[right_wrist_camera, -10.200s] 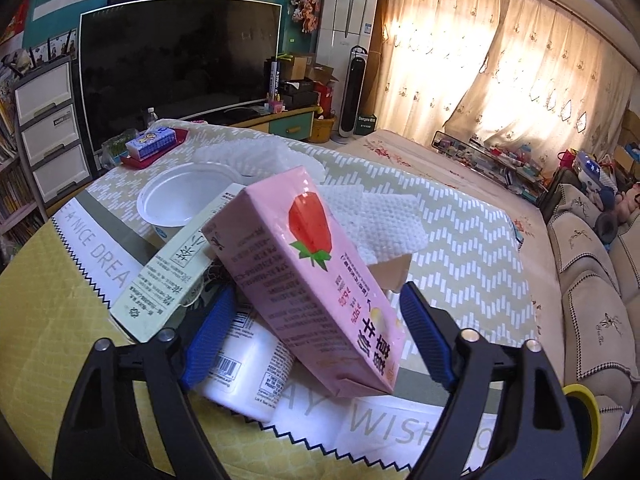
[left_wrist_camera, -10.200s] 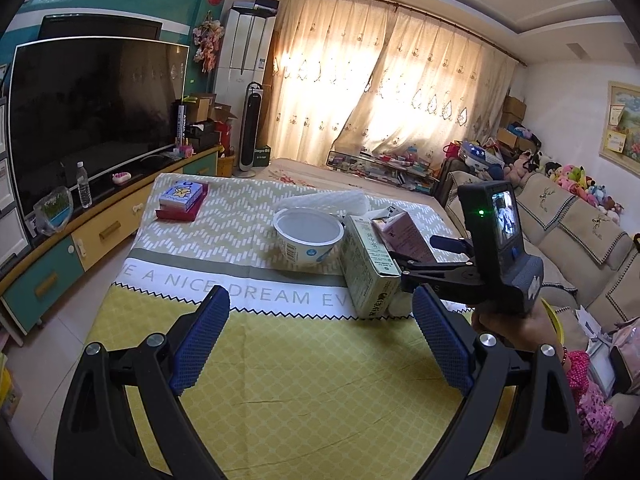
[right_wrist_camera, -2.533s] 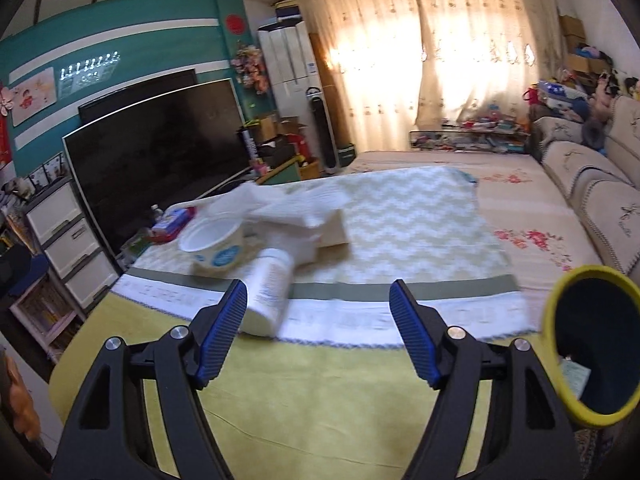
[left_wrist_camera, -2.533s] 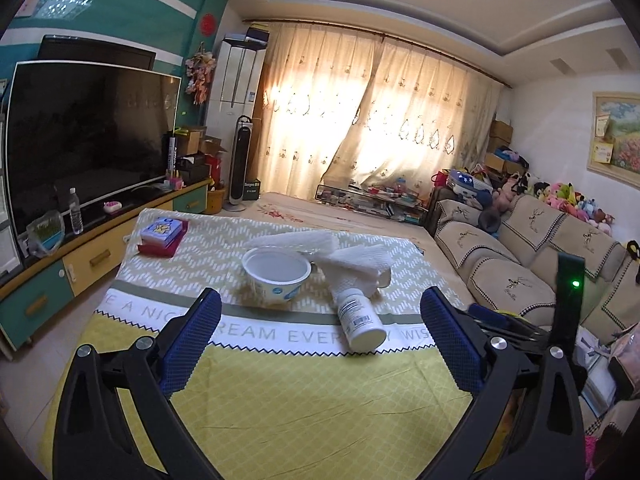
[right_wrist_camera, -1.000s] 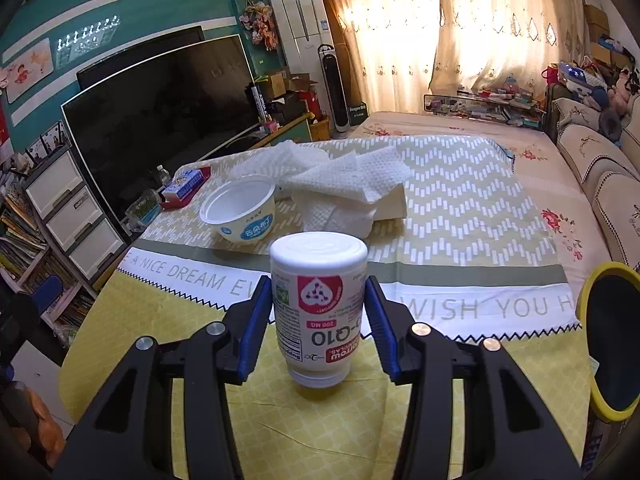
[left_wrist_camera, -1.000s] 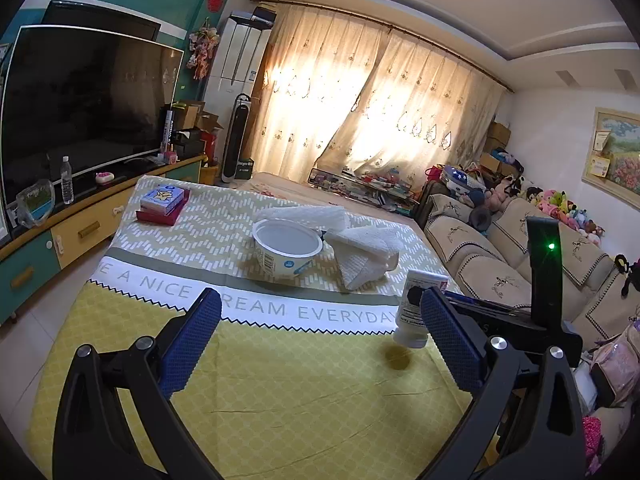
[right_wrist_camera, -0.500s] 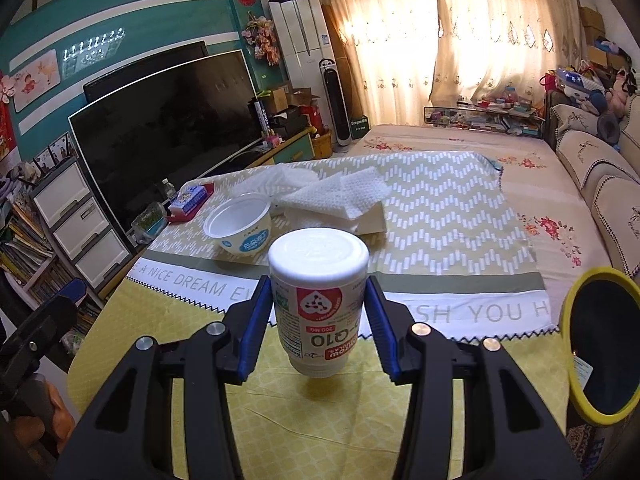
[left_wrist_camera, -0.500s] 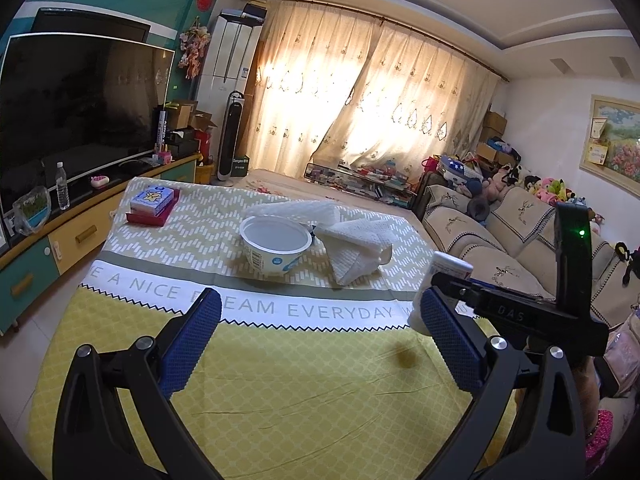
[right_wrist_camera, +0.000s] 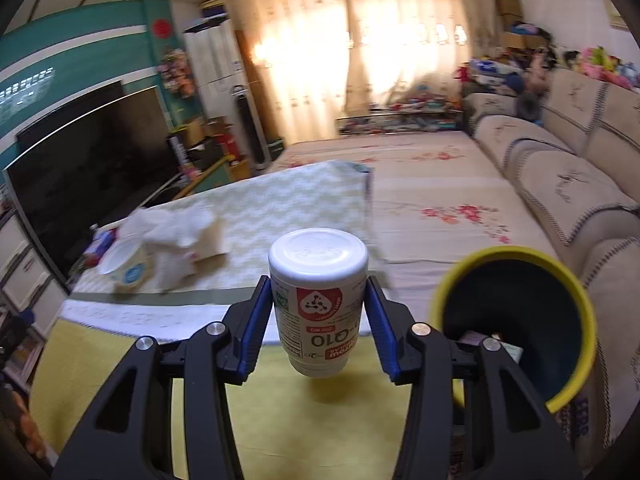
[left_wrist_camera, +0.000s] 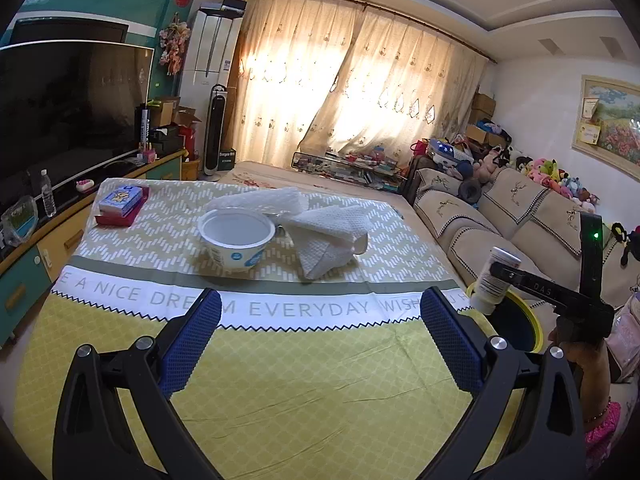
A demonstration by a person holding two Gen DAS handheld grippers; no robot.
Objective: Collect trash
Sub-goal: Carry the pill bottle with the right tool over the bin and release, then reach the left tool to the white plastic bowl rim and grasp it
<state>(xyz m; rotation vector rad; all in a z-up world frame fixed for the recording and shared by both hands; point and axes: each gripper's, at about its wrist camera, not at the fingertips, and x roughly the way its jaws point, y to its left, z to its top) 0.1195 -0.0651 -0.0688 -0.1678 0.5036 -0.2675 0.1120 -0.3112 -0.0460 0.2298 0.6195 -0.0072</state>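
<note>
1. Right wrist view shows the right gripper (right_wrist_camera: 319,316) pinching a white plastic supplement bottle with a red label (right_wrist_camera: 318,308), its blue pads pressed on both sides of the body, the cap toward the camera's far side and the label upside down.
2. The bottle hangs in the air above the near edge of the yellow patterned tablecloth (right_wrist_camera: 120,364), just left of the round bin with a yellow rim and dark inside (right_wrist_camera: 516,256), which stands beside the table and already has some packaging in it.
3. Left wrist view shows the left gripper (left_wrist_camera: 318,334) with its claw spread wide and nothing between the pads, hovering over the cloth.
4. A white paper bowl with a blue logo (left_wrist_camera: 237,236) and crumpled white paper towels (left_wrist_camera: 326,236) lie on the cloth, well apart from the bin.
5. Risk: the bottle is not yet over the bin's mouth; letting go now would likely drop it on the table edge or the rim, and a round bottle would roll to the floor.
6. Risk: the smooth, curved plastic could slip or tilt between the pads during a fast swing.
7. Risk: the gripper's frame could knock the rim and tip the bin.
</note>
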